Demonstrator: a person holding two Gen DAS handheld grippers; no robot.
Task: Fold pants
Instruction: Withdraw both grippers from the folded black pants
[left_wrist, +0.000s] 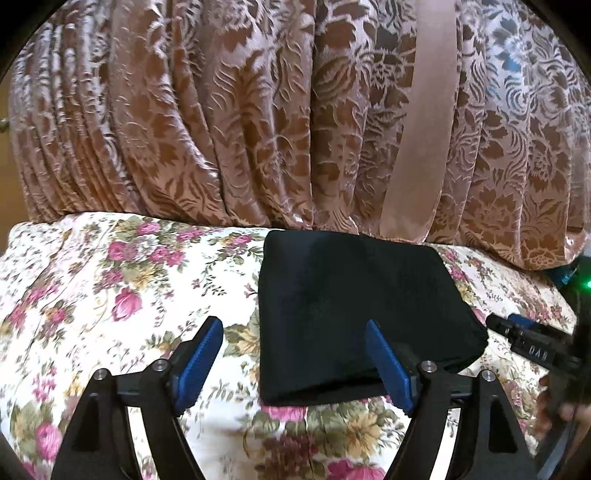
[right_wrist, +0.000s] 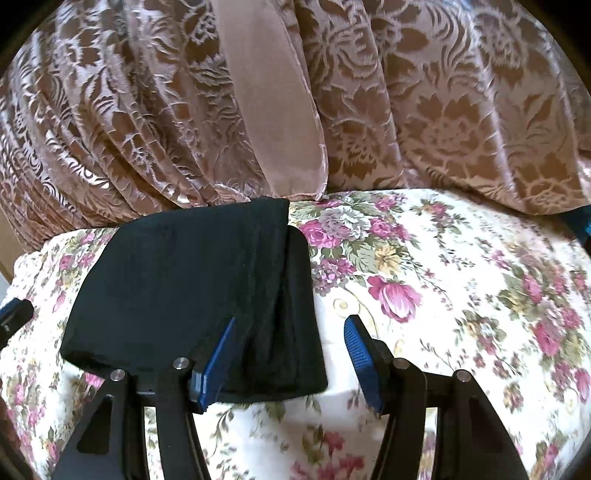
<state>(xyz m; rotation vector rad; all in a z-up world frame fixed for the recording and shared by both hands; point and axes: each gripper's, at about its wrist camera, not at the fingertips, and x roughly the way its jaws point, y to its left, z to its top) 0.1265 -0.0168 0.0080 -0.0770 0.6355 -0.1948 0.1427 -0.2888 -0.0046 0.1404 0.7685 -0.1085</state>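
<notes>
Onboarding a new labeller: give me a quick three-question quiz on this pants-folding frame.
1. True or false: the black pants lie folded into a compact stack.
2. What covers the surface under them? A) plain grey sheet B) floral sheet C) bare wood
3. What hangs behind the bed?

Key: 1 true. 2 B. 3 a brown patterned curtain. Both the left tongs and the right tongs are open, gripping nothing.
</notes>
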